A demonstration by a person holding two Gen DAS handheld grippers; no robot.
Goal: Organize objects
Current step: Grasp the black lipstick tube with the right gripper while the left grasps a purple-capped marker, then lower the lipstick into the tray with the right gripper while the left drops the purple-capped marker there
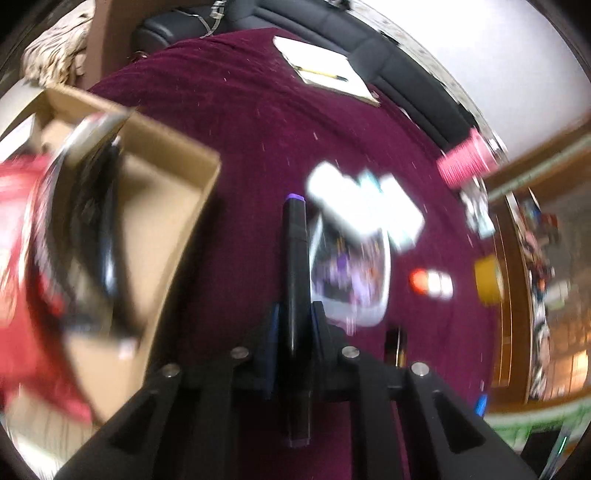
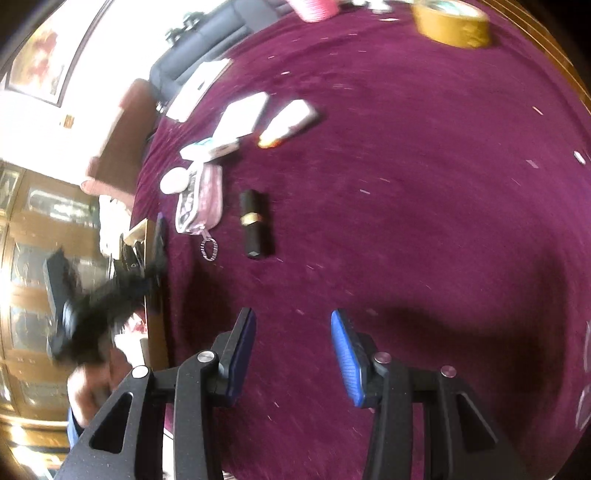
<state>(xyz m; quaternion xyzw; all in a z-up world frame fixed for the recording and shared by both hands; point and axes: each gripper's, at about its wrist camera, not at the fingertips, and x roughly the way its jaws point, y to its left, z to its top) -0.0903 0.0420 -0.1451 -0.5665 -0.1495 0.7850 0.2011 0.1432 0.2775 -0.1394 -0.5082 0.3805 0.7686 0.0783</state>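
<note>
The left gripper (image 1: pixel 293 317) is squeezed tight around the middle of a thin black marker (image 1: pixel 294 266), which looks light, hard and a bit slippery, pointing to twelve o'clock, with the cardboard box (image 1: pixel 173 177) at ten o'clock.

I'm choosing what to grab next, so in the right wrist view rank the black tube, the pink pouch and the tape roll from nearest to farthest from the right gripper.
1. Black tube, just ahead of the right gripper.
2. Pink pouch, ahead and left, beside the tube.
3. Tape roll, far off at the top right.
</note>
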